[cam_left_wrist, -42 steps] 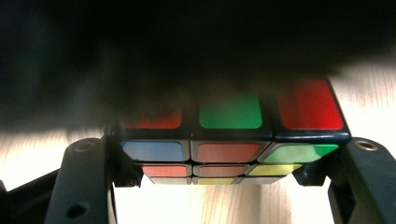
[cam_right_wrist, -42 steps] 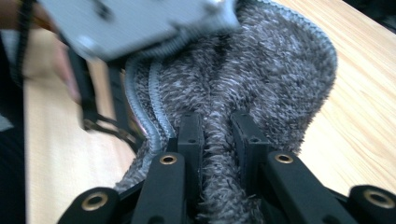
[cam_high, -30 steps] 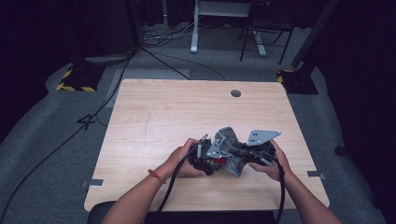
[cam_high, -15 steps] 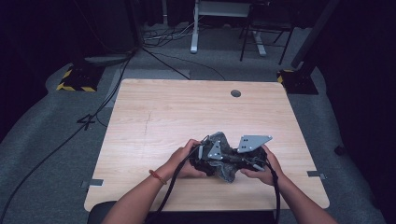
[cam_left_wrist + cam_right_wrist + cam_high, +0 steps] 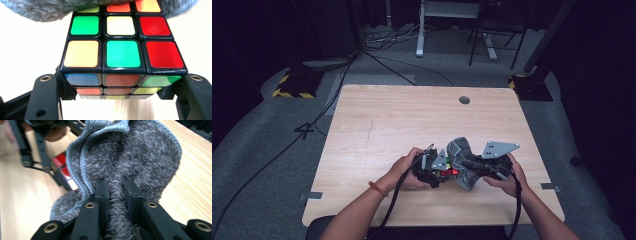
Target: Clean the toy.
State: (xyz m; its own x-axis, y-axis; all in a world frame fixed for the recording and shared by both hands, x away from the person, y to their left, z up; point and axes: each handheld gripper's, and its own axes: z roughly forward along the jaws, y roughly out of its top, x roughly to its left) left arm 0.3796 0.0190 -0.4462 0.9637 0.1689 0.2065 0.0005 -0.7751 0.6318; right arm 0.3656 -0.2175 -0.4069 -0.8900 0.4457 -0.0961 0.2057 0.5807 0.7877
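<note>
The left gripper (image 5: 120,100) clamps the puzzle cube (image 5: 120,53) steady just above the tabletop (image 5: 412,120), so the right gripper (image 5: 116,192), pinched on the grey cloth (image 5: 140,157), can wipe the cube's top.

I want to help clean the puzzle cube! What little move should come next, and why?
Probably rub the grey cloth across the cube's top face. The left tool clamps the cube by its sides, the right tool pinches the cloth, and the cloth already lies over the cube's far edge.
</note>
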